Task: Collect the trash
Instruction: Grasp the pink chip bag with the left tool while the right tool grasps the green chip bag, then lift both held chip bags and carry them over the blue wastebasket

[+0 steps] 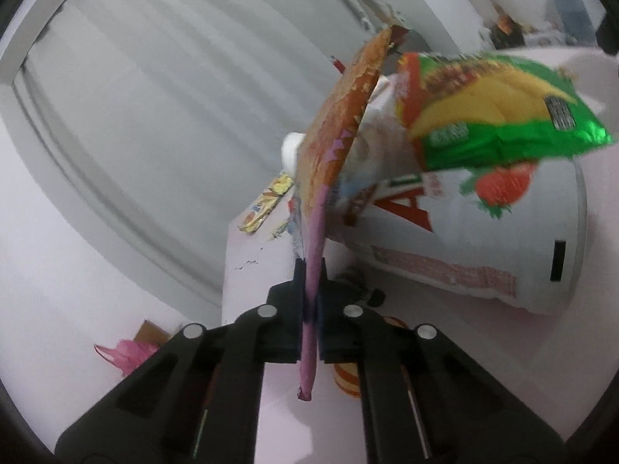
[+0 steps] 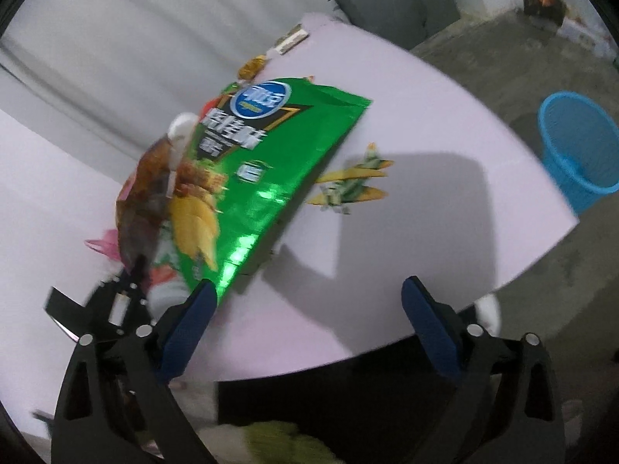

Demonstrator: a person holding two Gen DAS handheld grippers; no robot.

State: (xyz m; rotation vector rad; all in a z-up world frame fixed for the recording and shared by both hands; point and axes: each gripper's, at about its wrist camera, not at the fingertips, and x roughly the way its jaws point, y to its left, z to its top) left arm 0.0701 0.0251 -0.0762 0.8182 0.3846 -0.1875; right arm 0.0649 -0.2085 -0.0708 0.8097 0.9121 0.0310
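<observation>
Left hand-held gripper [image 1: 311, 301] was clamped on the purple edge of the orange wrapper [image 1: 340, 116], lifted off the pink tabletop [image 2: 425, 116]. Right hand-held gripper [image 2: 305, 309] stood apart, empty, beside the green chip bag [image 2: 271, 162]. Both looked light, floppy, slick foil; pinch a flat edge. Blue bin [image 2: 580, 147] far right.

1. Snack bag [image 2: 271, 162]: shiny green, with a blue round logo and yellow corn pictures.
2. Flat wrapper [image 1: 340, 116]: orange print, purple edge.
3. Table [image 2: 425, 135]: pale pink.
4. Basket [image 2: 580, 147]: bright blue mesh.
5. Pads [image 2: 185, 332]: dark blue.
</observation>
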